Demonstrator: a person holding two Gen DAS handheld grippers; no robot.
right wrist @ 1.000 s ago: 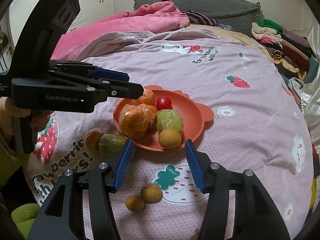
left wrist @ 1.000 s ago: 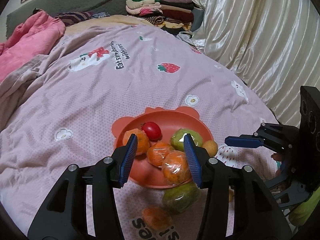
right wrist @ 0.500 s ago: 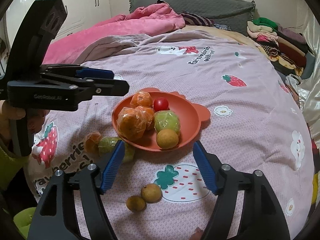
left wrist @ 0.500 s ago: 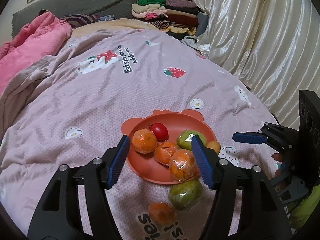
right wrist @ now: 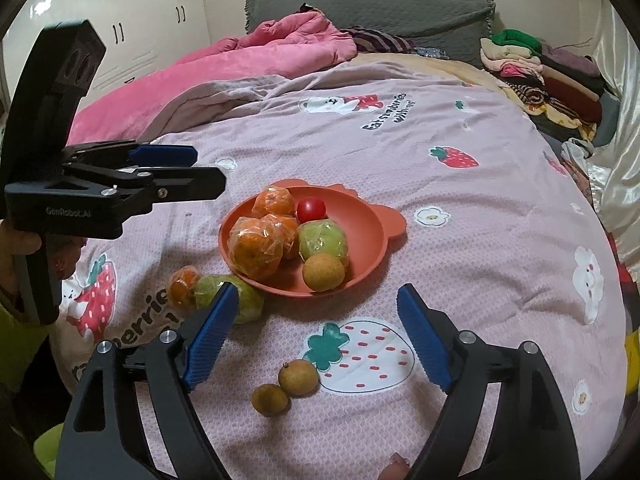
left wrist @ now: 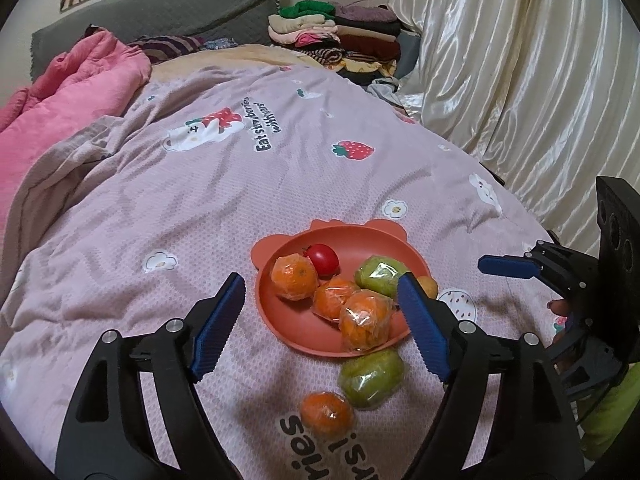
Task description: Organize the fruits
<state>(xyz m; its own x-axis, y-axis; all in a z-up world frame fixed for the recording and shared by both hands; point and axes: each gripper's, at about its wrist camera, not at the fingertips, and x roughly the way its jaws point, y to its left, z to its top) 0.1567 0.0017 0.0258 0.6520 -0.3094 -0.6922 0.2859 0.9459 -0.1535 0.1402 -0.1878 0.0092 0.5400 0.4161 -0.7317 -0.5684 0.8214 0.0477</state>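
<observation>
Left gripper (left wrist: pixel 320 316), jaws now spread wider than a second ago, hangs empty above the orange plate (left wrist: pixel 280 320); loose orange (left wrist: pixel 327 415) and green fruit (left wrist: pixel 371 374) await pickup. Right gripper (right wrist: pixel 316 334), likewise widened and empty, faces two longans (right wrist: pixel 285 387). Surface: pink strawberry-print quilt (right wrist: pixel 460 240) on a bed; folded clothes (right wrist: pixel 532 68) and curtain (left wrist: pixel 520 80) at right.

The bed (right wrist: pixel 500 216) carries an orange plate (right wrist: pixel 368 224), a wrapped orange (right wrist: pixel 182 286), a wrapped green fruit (right wrist: pixel 248 300) and two longans (right wrist: pixel 286 388).
</observation>
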